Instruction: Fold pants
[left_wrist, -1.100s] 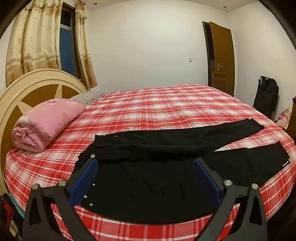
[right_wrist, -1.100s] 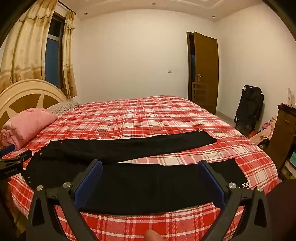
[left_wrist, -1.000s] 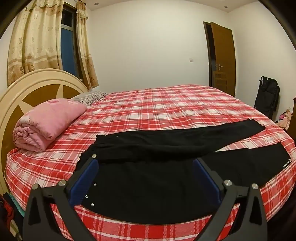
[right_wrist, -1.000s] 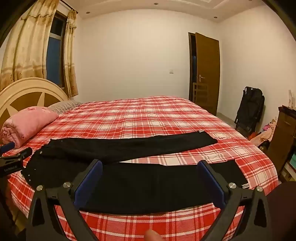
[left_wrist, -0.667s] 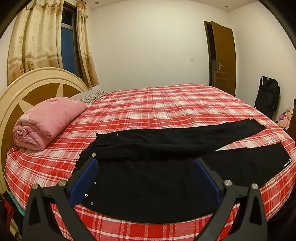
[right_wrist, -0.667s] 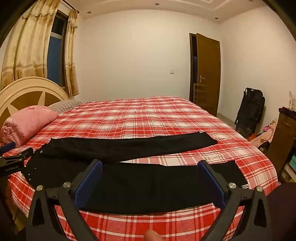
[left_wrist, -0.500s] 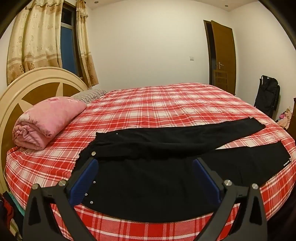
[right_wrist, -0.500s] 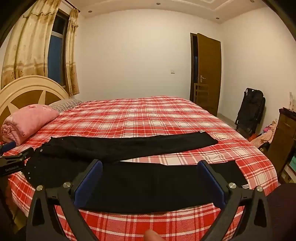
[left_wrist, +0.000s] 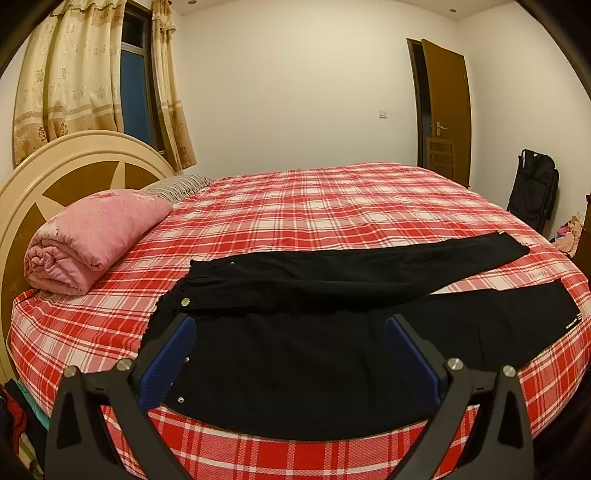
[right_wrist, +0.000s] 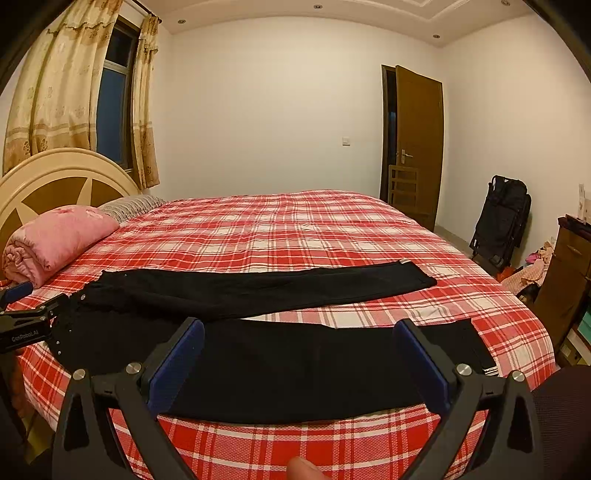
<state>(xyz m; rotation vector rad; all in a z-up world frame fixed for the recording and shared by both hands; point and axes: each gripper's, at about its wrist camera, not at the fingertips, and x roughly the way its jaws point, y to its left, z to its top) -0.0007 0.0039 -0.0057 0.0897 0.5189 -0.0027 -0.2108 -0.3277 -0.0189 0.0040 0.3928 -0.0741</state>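
Both grippers wide open, empty, hovering short of the pants.

My left gripper (left_wrist: 291, 350) faces the waistband end; my right gripper (right_wrist: 299, 350) faces the near leg, hem off to its right. Black jeans (right_wrist: 258, 288) lie flat ahead on the plaid bed (right_wrist: 295, 229), long axis crosswise, legs splayed. Judging: left is nearer the waist, right nearer the cuffs.
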